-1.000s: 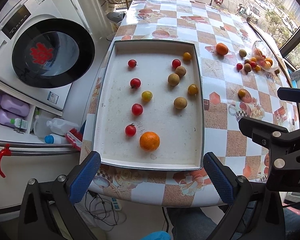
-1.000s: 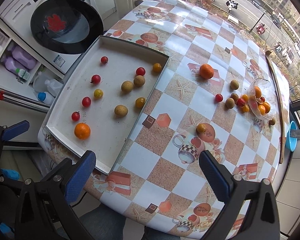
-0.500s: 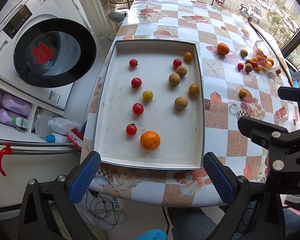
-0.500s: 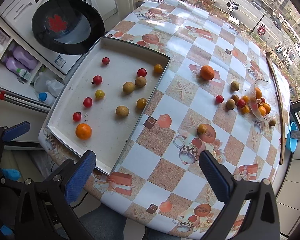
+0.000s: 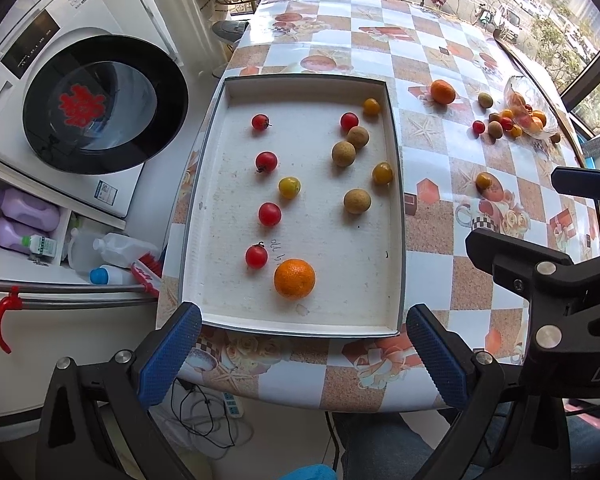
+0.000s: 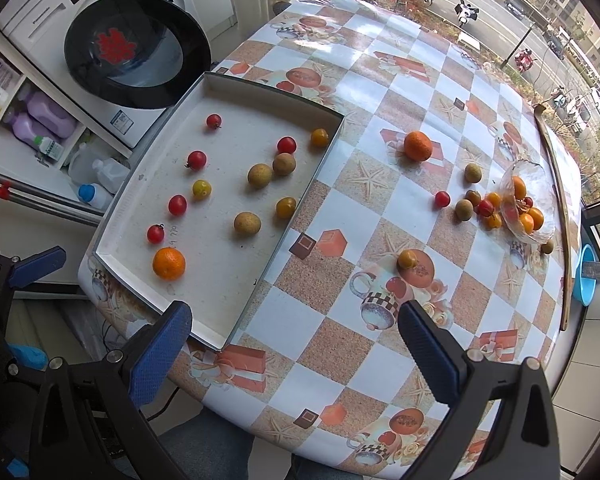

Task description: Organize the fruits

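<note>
Twelve fruits already lie in the tray (image 5: pixel 396 208), among them a big orange (image 5: pixel 294 279). Several wait outside on the table (image 6: pixel 340 264): another orange (image 6: pixel 418 145), a small yellow fruit (image 6: pixel 407 259), and a cluster beside the glass bowl (image 6: pixel 538 192), perhaps eight pieces. Left gripper (image 5: pixel 300 356) and right gripper (image 6: pixel 296 352) are both spread wide, carrying nothing, so about half remains.
</note>
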`<state>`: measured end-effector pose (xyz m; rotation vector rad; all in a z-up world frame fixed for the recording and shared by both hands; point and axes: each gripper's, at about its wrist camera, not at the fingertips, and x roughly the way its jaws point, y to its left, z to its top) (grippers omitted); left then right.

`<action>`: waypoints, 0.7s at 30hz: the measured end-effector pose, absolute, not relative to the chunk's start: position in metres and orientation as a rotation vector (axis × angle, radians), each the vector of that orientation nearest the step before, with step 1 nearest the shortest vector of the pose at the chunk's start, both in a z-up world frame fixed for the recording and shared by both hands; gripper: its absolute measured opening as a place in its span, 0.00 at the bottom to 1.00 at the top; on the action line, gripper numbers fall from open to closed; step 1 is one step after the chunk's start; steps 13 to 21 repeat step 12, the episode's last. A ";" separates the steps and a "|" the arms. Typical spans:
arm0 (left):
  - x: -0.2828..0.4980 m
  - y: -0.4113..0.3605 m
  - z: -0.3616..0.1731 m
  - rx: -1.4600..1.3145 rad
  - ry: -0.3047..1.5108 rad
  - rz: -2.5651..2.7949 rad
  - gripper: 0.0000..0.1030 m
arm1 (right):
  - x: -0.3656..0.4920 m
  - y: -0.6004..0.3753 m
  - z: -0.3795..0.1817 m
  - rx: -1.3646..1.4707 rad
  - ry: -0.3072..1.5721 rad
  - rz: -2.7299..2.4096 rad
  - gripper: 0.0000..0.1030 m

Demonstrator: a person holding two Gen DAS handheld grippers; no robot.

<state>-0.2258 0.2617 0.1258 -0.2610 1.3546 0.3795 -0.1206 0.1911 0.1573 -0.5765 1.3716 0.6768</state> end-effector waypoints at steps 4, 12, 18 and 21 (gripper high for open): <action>-0.226 0.263 0.124 -0.261 1.361 0.384 1.00 | -0.121 0.192 0.156 -0.578 1.372 0.681 1.00; -0.227 0.264 0.129 -0.245 1.325 0.388 1.00 | -0.122 0.193 0.155 -0.576 1.375 0.681 1.00; -0.227 0.264 0.129 -0.245 1.325 0.388 1.00 | -0.122 0.193 0.155 -0.576 1.375 0.681 1.00; -0.227 0.264 0.129 -0.245 1.325 0.388 1.00 | -0.122 0.193 0.155 -0.576 1.375 0.681 1.00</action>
